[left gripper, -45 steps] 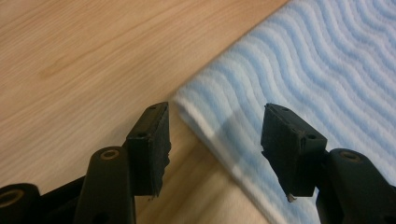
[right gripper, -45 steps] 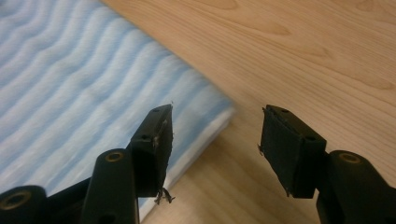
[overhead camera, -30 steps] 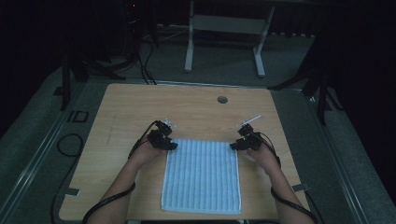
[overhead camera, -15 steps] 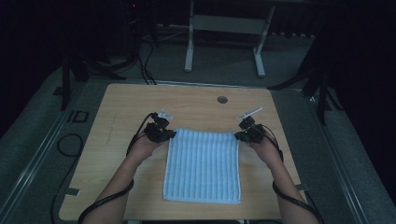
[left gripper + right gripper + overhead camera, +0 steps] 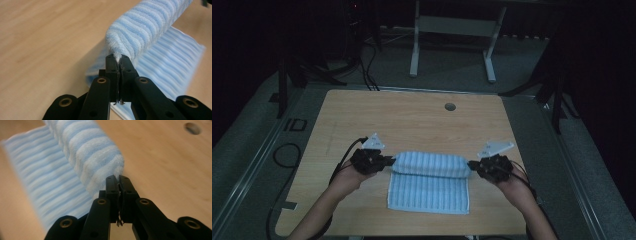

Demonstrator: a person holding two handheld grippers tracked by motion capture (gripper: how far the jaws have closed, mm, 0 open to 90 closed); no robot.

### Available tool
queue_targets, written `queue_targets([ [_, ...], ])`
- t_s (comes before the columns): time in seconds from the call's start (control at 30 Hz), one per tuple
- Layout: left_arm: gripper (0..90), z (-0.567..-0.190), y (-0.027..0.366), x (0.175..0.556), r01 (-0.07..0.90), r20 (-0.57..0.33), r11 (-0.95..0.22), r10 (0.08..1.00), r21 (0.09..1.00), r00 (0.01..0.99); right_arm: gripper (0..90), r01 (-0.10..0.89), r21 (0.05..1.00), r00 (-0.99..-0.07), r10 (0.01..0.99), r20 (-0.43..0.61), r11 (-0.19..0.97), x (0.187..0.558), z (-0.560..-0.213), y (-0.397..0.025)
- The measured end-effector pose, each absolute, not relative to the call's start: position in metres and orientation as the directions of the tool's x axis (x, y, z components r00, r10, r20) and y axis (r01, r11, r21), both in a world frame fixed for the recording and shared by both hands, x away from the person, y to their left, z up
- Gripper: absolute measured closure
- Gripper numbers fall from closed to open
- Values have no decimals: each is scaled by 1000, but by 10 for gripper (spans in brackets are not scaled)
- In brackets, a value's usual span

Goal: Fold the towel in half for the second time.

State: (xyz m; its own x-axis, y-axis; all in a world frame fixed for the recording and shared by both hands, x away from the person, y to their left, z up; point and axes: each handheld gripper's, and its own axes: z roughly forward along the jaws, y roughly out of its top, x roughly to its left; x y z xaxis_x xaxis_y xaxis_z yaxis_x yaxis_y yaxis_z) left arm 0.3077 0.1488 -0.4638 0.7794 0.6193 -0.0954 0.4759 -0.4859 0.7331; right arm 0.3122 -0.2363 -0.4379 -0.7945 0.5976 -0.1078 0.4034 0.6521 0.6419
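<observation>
A blue-and-white striped towel (image 5: 428, 192) lies on the wooden table (image 5: 412, 120), its far edge lifted and curled over toward me into a raised fold (image 5: 432, 165). My left gripper (image 5: 388, 161) is shut on the fold's left corner; in the left gripper view the towel (image 5: 145, 32) bulges out from the closed gripper (image 5: 118, 58). My right gripper (image 5: 472, 166) is shut on the right corner, and in the right gripper view the towel (image 5: 87, 155) rises from the pinched gripper (image 5: 118, 180). Both hands hold the corners a little above the flat part.
A round cable hole (image 5: 450, 106) sits in the table near its far edge, also in the right gripper view as a hole (image 5: 192, 128). A white table frame (image 5: 452, 35) stands on the floor beyond. Cables (image 5: 287, 155) trail off the left side.
Both grippers have pulled the towel's far corners up and toward me, so the far edge now folds over the flat part and the visible flat area is shorter.
</observation>
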Motion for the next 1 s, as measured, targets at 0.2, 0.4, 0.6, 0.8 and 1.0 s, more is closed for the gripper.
queue_targets([
  [0.2, 871, -475, 153, 264, 449, -95, -520, 572, 727, 815, 871, 371, 626, -837, 540, -95, 686, 259, -454, -242],
  [0.4, 870, -497, 146, 234, 448, -99, -565, 541, 693, 835, 870, 389, 588, -851, 521, -64, 709, 235, -476, -244],
  [0.6, 610, -502, 140, 219, 422, -96, -629, 484, 653, 870, 709, 443, 596, -829, 560, -14, 670, 235, -483, -251],
  [0.8, 525, -492, 143, 241, 474, -139, -560, 535, 680, 833, 638, 443, 591, -828, 560, -18, 674, 244, -474, -238],
  [1.0, 482, -512, 125, 256, 492, -152, -591, 530, 639, 834, 579, 450, 514, -846, 534, -17, 730, 263, -493, -217],
])
